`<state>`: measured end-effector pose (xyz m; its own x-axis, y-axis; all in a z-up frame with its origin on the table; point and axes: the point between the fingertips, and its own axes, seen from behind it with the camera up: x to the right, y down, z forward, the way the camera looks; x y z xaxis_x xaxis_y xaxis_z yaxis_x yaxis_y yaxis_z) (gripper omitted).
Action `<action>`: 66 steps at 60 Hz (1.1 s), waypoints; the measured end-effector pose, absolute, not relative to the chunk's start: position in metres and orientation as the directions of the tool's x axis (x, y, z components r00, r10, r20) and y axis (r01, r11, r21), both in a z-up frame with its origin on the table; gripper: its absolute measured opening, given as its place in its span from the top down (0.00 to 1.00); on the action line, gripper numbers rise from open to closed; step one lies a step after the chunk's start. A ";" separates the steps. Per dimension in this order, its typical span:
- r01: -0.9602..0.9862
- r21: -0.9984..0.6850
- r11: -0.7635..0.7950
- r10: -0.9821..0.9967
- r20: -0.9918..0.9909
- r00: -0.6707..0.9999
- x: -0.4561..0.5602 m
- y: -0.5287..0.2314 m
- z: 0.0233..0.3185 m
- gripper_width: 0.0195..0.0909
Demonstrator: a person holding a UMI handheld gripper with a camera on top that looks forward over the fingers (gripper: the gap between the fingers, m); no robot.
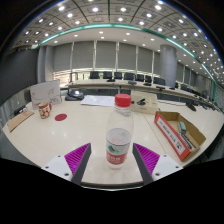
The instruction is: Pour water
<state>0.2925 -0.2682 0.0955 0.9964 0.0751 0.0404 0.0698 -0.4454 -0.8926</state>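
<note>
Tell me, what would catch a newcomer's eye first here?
A clear bottle with a red cap stands upright on the table, between the open tool's two pink-padded fingers. Beyond it, off to one side, sits a cup, and on the other side an open box.

I'm seeing a clear bottle with a red cap and a white label marked red and green. My tongs show magenta pads on dark fingers. The table is pale cream. There's a red disc on it, a clear cup with red print, and a brown box with a red and white side.
</note>
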 end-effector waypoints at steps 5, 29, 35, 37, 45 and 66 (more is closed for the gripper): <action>0.043 -0.898 -0.439 0.058 0.019 0.998 0.301 -0.239 0.080 0.08; 0.027 -0.910 -0.415 0.026 0.018 1.000 0.310 -0.197 0.059 0.71; 0.060 -0.907 -0.418 0.035 0.050 0.998 0.308 -0.194 0.061 0.74; 0.073 -0.904 -0.422 0.034 0.065 0.997 0.308 -0.193 0.062 0.74; 0.108 -0.900 -0.423 0.004 0.117 0.993 0.305 -0.180 0.076 0.74; 0.375 -0.843 -0.386 -0.049 0.425 0.904 0.232 -0.105 0.168 0.74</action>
